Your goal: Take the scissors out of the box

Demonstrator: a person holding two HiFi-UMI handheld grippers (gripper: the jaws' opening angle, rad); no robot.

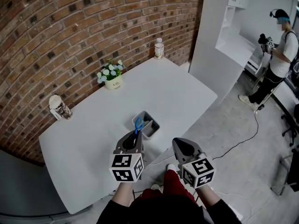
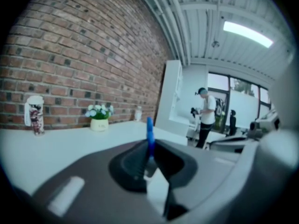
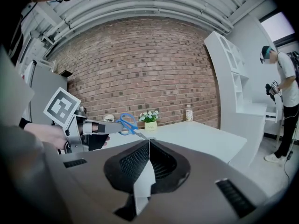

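Left gripper clamps the blue scissors; the box shows only in head view. Right gripper view shows the scissors side-on, airborne. Right gripper is pinched together, empty.

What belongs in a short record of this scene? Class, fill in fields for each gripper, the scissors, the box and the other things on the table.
left gripper: shut on the scissors at the blue handles
right gripper: jaws together, nothing between them
scissors: held in the air, blades pointing away from the left gripper
box: grey, open-topped, on the table
also on table: flower pot, bottle, printed can
background: brick wall, person standing
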